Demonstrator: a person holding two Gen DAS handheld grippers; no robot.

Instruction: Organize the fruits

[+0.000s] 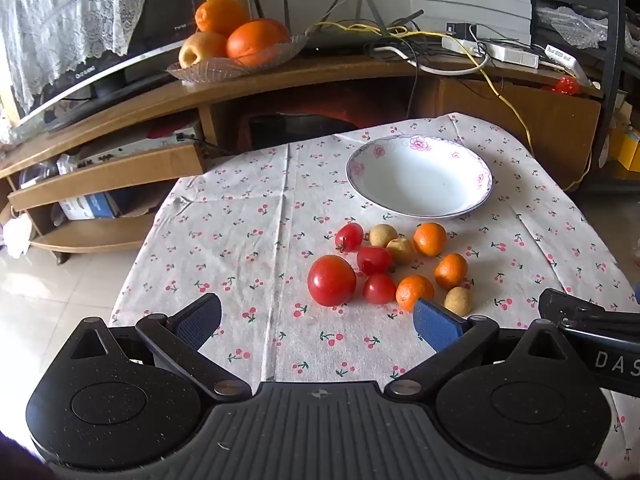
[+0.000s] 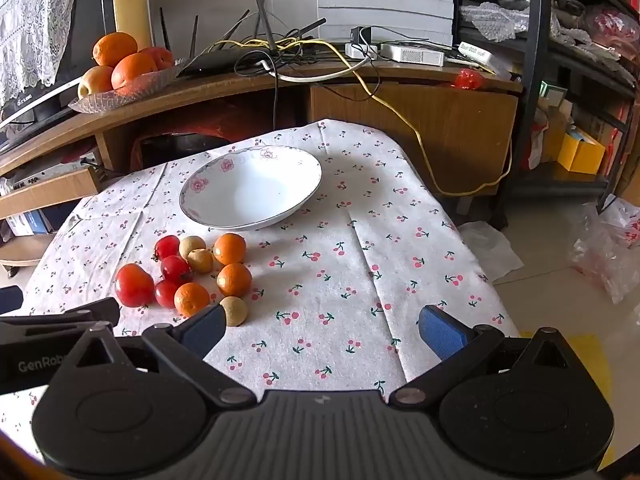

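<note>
Fingers of the left gripper and right gripper stood wide and empty, short of the fruits, which lay clustered beside the empty bowl for transfer.

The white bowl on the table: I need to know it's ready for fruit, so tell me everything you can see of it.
The white bowl is wide, shallow and glossy, ceramic by its look, with pink flowers and a thin dark line round its rim. It stands upright and empty on the cherry-print tablecloth, just beyond the fruit cluster; nothing else touches it.
</note>
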